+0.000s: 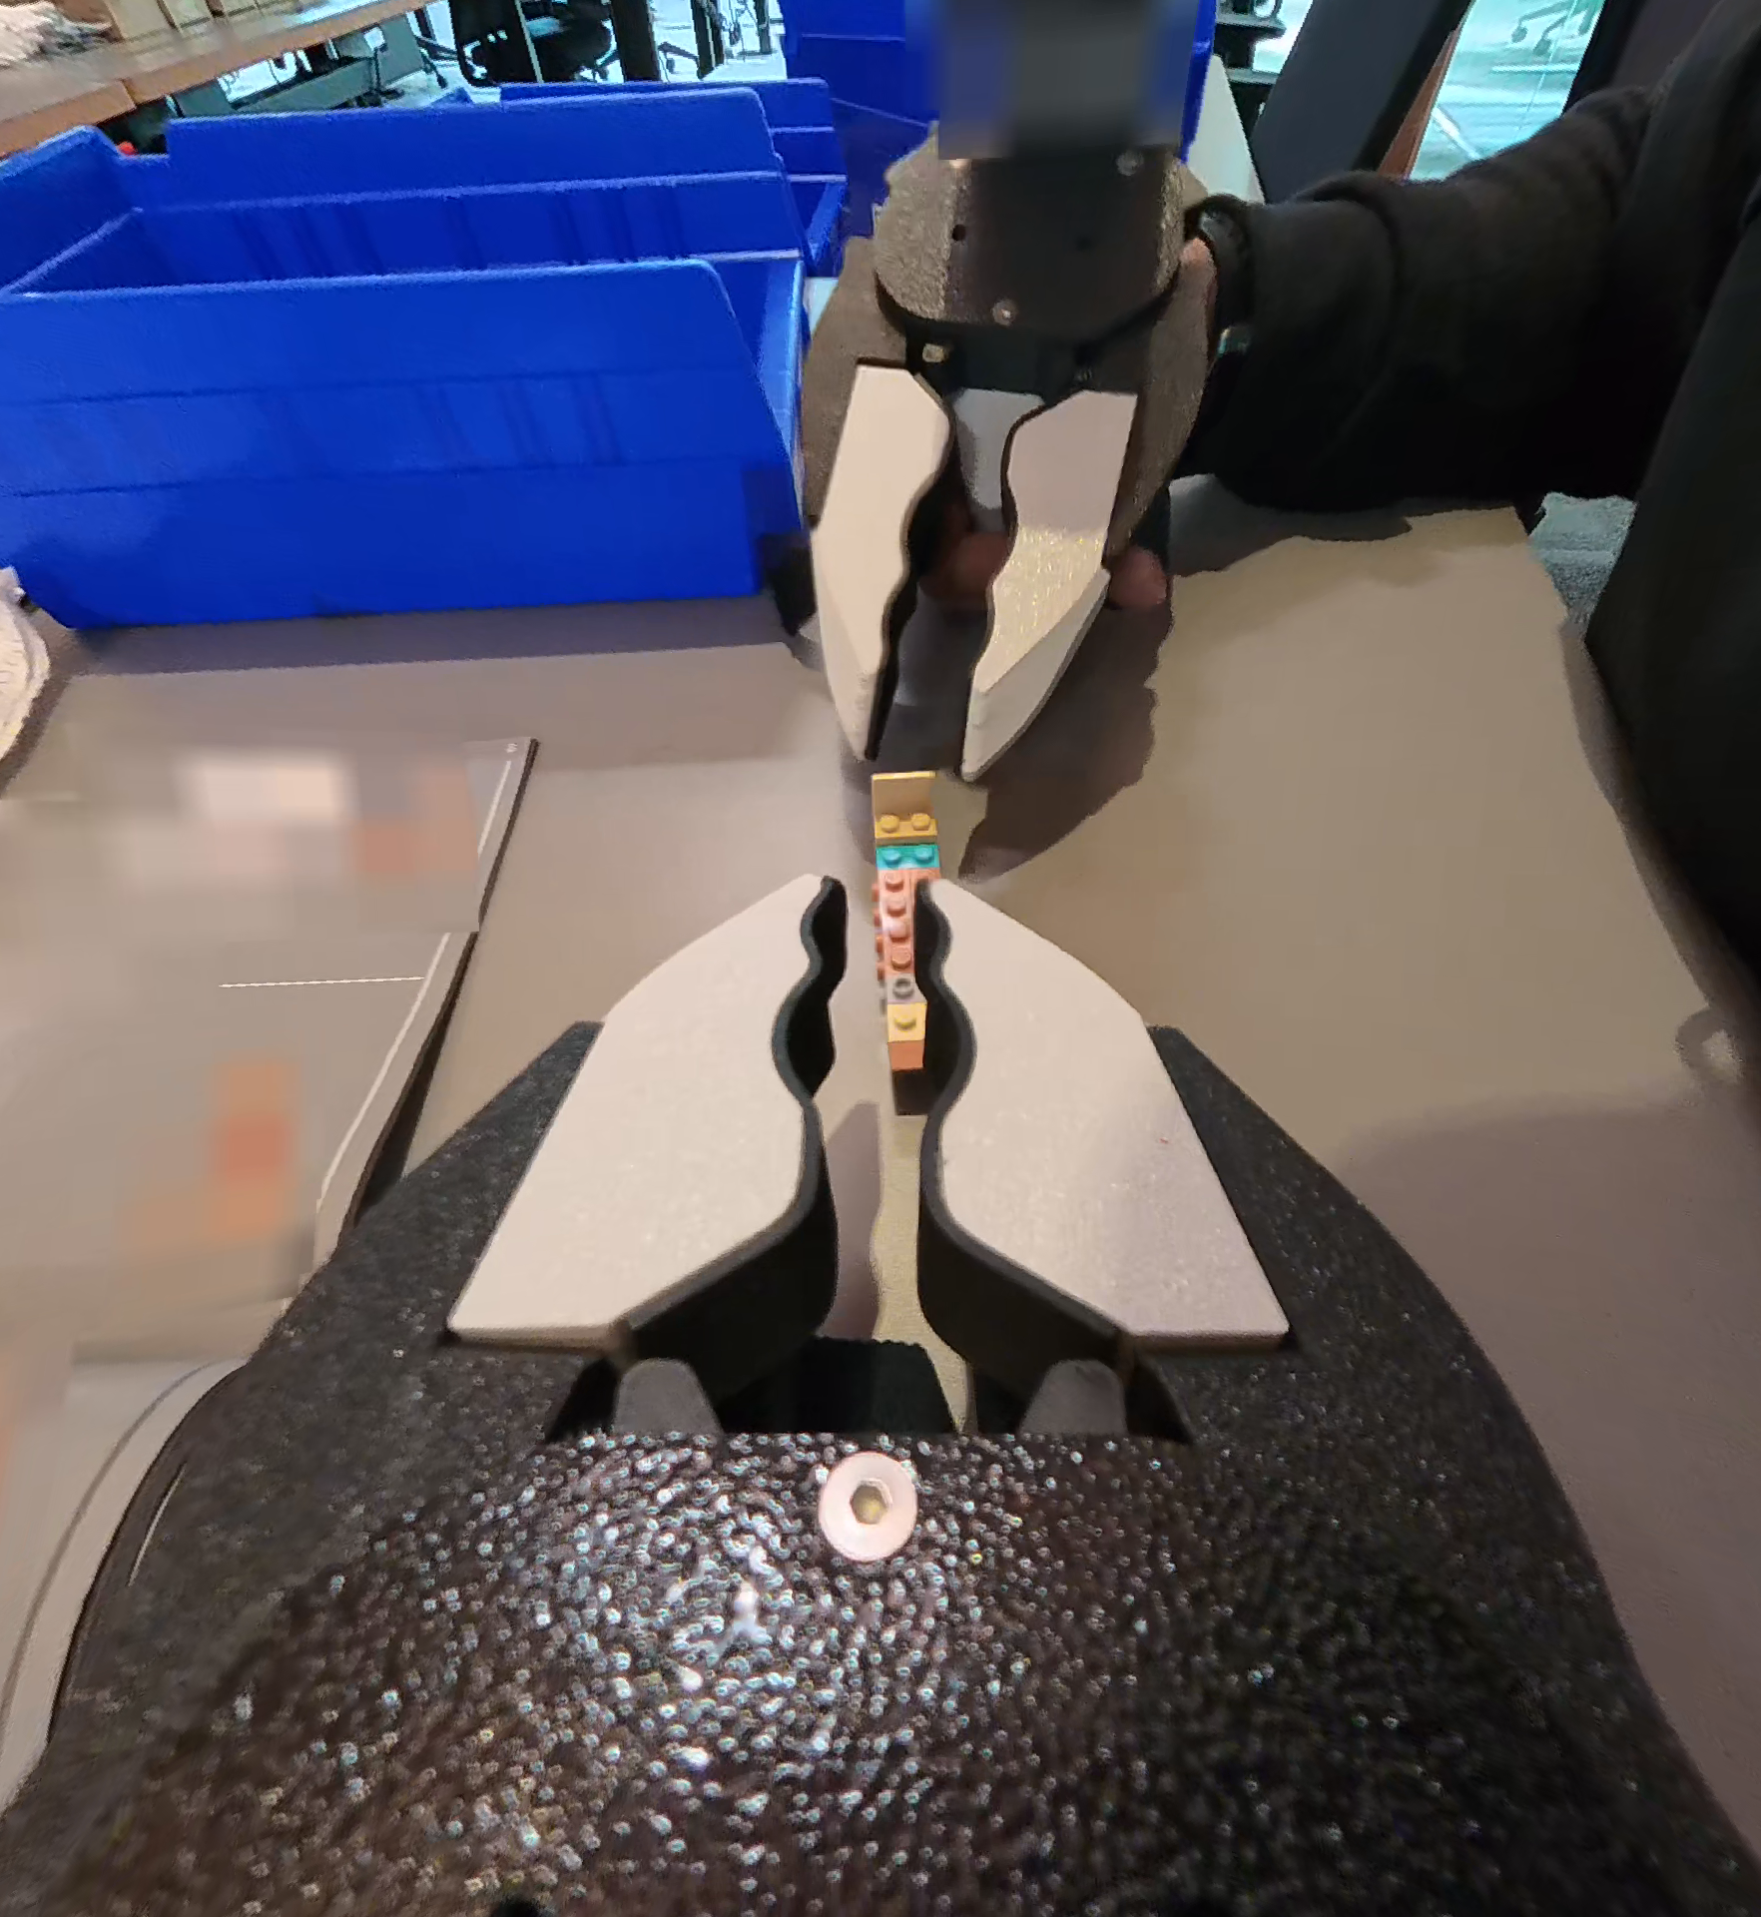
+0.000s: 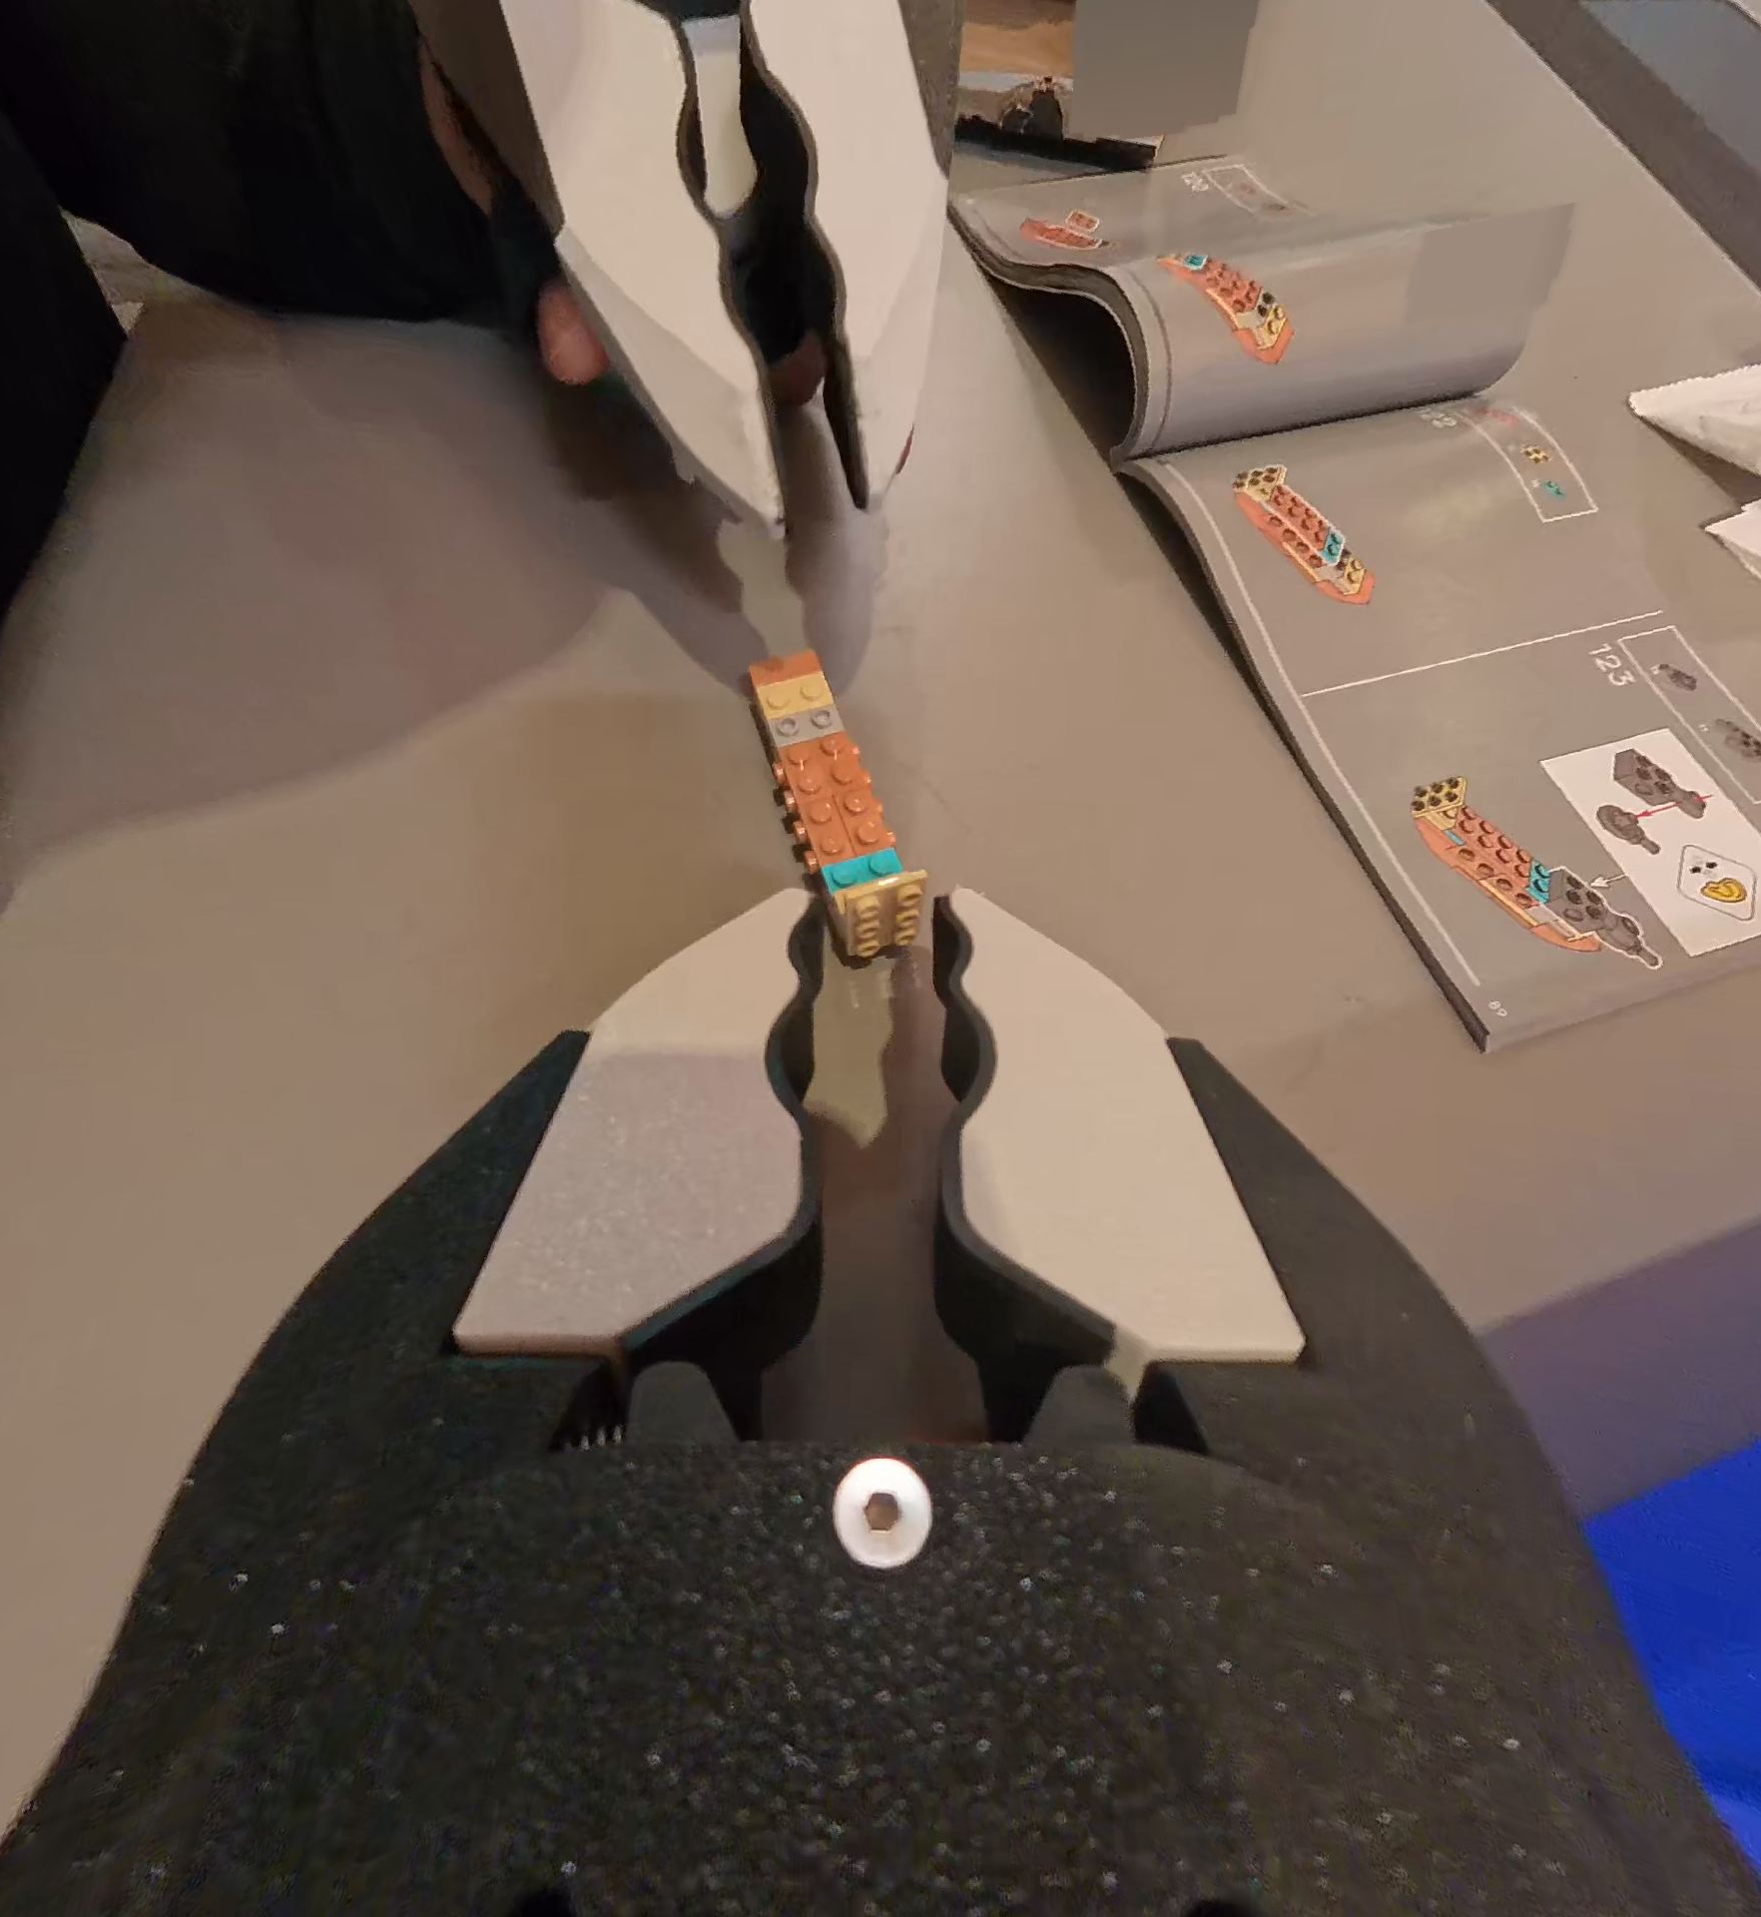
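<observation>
Left wrist view: the left gripper (image 1: 885, 892) stands open astride the brick strip (image 1: 902, 939) on the table (image 1: 1374, 830); a gap shows at its left pad.

Right wrist view: the right gripper (image 2: 874, 903) stands open at the strip's tan end (image 2: 882, 913), not pressing. Advice: centre each gripper on the strip before closing.

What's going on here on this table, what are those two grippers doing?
A person holds a gripper in each hand, facing one another across a small brick strip lying on the grey table. The left gripper has its open jaws around the strip's orange end; the right gripper has open jaws at the tan end. An open instruction booklet lies beside them, with blue bins behind.
</observation>
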The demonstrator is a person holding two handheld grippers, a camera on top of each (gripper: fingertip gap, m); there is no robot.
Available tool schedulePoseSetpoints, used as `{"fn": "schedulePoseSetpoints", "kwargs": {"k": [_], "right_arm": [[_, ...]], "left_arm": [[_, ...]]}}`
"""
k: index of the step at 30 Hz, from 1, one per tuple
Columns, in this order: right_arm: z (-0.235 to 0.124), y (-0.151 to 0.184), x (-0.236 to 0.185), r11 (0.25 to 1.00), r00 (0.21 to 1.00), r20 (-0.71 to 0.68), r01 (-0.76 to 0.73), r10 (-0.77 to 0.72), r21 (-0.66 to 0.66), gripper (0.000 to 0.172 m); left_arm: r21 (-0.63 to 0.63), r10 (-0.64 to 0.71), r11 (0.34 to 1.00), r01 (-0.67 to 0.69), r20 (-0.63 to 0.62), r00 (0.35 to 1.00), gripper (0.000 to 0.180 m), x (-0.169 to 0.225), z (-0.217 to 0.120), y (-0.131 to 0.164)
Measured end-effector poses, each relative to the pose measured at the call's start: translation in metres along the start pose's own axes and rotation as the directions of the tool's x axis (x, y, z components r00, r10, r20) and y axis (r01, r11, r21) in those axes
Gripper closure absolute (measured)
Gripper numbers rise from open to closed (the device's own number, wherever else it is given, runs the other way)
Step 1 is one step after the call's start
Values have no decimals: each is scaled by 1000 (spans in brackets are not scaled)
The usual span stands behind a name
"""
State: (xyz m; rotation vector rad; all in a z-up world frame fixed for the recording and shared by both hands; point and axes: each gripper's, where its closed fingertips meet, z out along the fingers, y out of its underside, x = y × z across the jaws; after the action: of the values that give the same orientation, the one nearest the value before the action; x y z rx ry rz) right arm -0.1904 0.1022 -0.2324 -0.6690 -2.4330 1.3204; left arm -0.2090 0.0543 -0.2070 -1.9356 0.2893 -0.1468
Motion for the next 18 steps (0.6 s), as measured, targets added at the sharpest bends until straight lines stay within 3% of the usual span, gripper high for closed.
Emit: {"fn": "schedulePoseSetpoints", "kwargs": {"k": [9, 18], "right_arm": [[4, 3, 10, 999, 994, -104, 14, -18, -37, 171], [-3, 2, 13, 997, 970, -230, 71, -74, -19, 172]], "left_arm": [[-15, -6, 1000, 7, 64, 998, 172, -12, -2, 3], [-57, 36, 998, -29, 125, 991, 173, -21, -2, 9]]}}
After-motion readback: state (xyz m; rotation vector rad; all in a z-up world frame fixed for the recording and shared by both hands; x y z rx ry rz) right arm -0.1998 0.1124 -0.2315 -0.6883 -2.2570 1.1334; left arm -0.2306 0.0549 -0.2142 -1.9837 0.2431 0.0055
